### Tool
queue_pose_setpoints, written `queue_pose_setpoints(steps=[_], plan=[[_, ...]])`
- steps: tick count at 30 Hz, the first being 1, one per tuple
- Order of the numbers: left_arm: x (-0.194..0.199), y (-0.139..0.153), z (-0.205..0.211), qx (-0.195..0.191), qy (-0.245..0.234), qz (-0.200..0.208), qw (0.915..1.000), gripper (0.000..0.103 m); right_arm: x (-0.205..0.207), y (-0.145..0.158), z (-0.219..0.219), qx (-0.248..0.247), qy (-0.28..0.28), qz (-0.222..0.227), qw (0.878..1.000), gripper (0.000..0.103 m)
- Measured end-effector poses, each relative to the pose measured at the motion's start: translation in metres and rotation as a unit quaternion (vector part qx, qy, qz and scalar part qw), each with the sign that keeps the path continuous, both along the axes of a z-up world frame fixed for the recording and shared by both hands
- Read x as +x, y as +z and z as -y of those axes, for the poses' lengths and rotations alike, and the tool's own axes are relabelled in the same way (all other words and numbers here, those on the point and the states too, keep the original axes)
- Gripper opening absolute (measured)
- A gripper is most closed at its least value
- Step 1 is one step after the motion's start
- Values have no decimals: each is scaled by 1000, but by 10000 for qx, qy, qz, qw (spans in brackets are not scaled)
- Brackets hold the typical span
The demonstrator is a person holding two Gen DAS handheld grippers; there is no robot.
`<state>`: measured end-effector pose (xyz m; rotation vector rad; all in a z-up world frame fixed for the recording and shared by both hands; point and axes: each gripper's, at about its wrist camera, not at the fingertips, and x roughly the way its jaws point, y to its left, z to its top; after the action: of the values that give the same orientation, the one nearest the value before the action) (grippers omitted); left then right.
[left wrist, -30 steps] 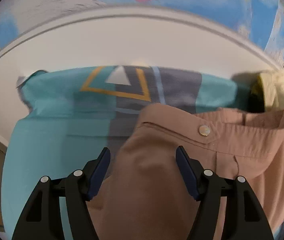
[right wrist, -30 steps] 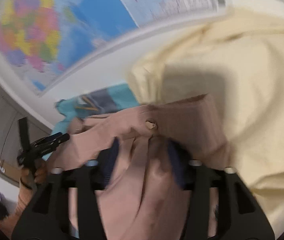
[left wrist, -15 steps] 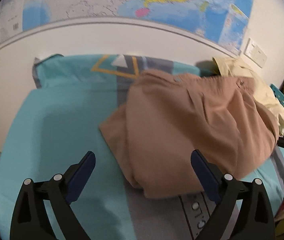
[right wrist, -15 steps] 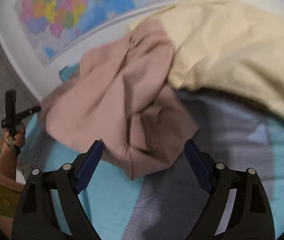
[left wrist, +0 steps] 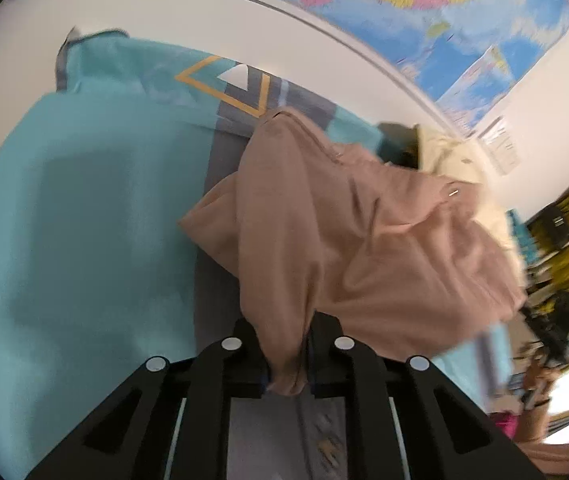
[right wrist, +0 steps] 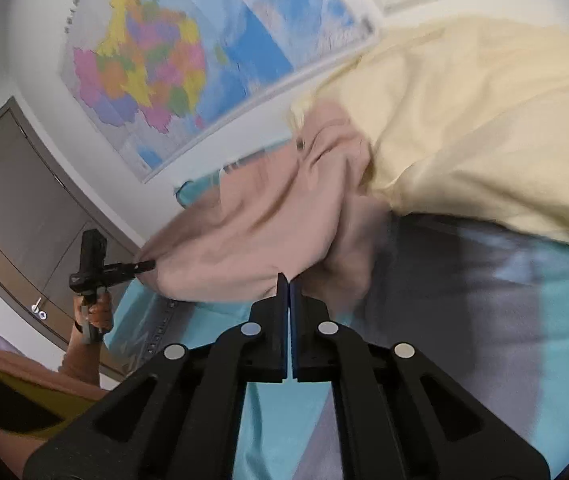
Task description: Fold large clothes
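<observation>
Left gripper clamps brown garment at lower centre of frame; right gripper jaws meet, pinching the same cloth edge.

The big pinkish-brown piece of clothing lay crumpled in soft folds on the blue bed. One edge was lifted up. Its far side touched a pale yellow piece of clothing.

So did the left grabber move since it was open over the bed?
Yes. The left gripper came forward onto the pink garment and pinched its near edge, judged against the teal bedsheet.
</observation>
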<state>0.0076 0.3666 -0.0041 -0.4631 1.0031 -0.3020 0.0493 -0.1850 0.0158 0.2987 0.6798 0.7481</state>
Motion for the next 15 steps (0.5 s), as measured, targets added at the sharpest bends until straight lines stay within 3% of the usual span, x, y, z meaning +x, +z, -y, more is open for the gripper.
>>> queue_pose_setpoints(steps=[3,5,7,8,9,11,13,15], plan=[[-25,-1,3,-163,-159,-127,9997,10,-16,-7,17,19,-186,-253,9995,1],[-30,-15,12,251,-173,-402,9987,13,-12,-30,11,-295,-149,-644,9974,1],[-29,-19,14,544,-99,-382,9977,22,-1,-48,9,-527,-302,-997,9932,2],[-27,-16,14,750,13,-351,9966,34,2,-50,9,-596,-314,-1005,9927,4],[-27,-6,16,1077,199,-185,9938,46,4,-48,8,-780,-502,-973,9909,10],[-27,18,22,1551,347,316,9868,55,8,-32,6,-982,-897,-680,9888,36],[-25,37,32,1748,269,708,9817,68,6,-12,1,-946,-935,-194,9909,50],[-16,49,47,1971,9,996,9753,75,7,3,-18,-1089,-815,165,9906,54]])
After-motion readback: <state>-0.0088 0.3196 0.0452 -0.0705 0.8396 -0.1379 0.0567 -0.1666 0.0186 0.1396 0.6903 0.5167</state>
